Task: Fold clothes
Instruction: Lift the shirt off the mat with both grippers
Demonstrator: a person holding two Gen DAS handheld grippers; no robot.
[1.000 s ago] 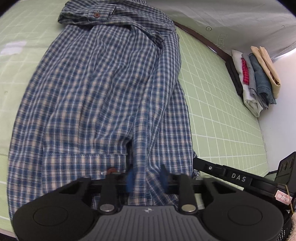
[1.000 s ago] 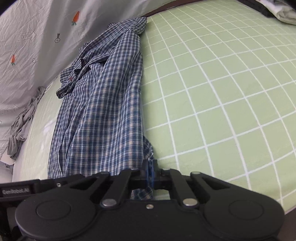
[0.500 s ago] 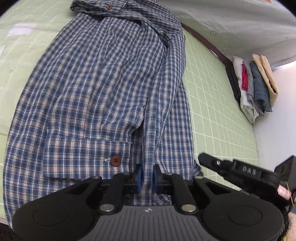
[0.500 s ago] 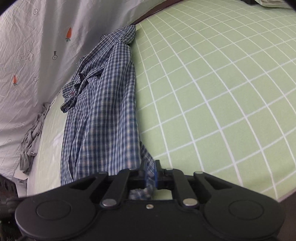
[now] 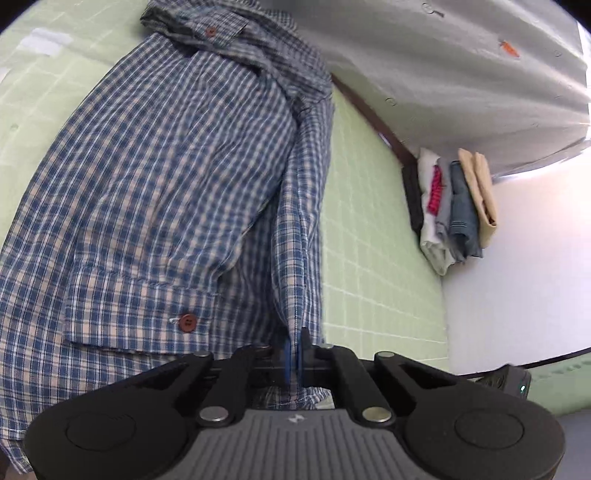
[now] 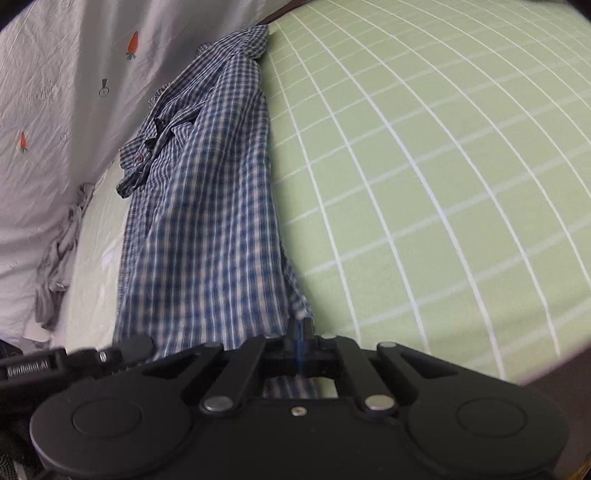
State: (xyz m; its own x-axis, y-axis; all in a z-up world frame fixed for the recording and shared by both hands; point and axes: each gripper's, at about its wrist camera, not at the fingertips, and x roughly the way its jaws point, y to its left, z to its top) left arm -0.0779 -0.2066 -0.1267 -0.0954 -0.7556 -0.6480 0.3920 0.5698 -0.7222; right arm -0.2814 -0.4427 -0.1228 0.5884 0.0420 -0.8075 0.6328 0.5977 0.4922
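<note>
Left gripper (image 5: 294, 349) clamped on a raised fold of the plaid shirt (image 5: 162, 192), blue pads pressed together with the cloth pinched between them at 6 o'clock of the left wrist view. Right gripper (image 6: 300, 338) likewise shut tight on the shirt's near corner, a tuft of fabric poking out above the pads. Shirt spread lengthwise over the green gridded sheet (image 6: 424, 166), collar (image 5: 207, 26) toward 12 o'clock, buttoned cuff (image 5: 147, 310) lying flat at 9 o'clock of the left gripper. Stack of folded clothes (image 5: 454, 206) at 3 o'clock in the left view, against the carrot-print curtain (image 6: 55, 74). Crumpled grey garment (image 6: 55, 266) at 9 o'clock in the right view, well apart from the shirt.
</note>
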